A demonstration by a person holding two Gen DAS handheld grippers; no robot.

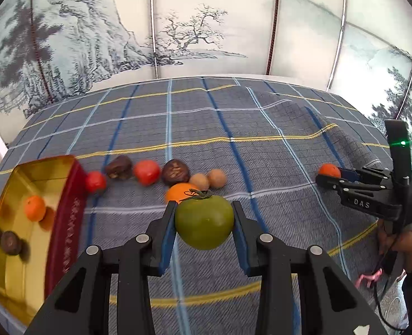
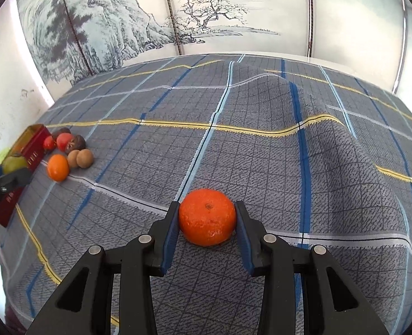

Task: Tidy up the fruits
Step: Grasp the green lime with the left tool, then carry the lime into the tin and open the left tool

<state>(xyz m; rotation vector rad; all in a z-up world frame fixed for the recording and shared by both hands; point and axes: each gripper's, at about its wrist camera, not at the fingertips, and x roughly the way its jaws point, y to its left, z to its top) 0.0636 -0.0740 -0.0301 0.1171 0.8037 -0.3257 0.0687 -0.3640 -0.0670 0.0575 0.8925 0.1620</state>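
Observation:
My left gripper [image 1: 205, 217] is shut on a green tomato [image 1: 204, 222] and holds it above the cloth, right of a red and gold tin box [image 1: 66, 212]. The box holds an orange [image 1: 34, 208] and a brown mushroom-like piece [image 1: 10, 242]. My right gripper [image 2: 207, 217] is shut on a tangerine [image 2: 207, 216] low over the cloth; it also shows in the left wrist view [image 1: 328, 174]. A row of fruits lies by the box: two red ones [image 1: 147, 172], brown pieces [image 1: 175, 172], two tan balls [image 1: 216, 178] and an orange [image 1: 179, 191].
A grey plaid cloth [image 2: 261, 150] covers the table and rises in a fold [image 2: 289, 95] at the back right. A painted folding screen [image 1: 178, 28] stands behind the table. A white wall [image 2: 7, 89] is at the left.

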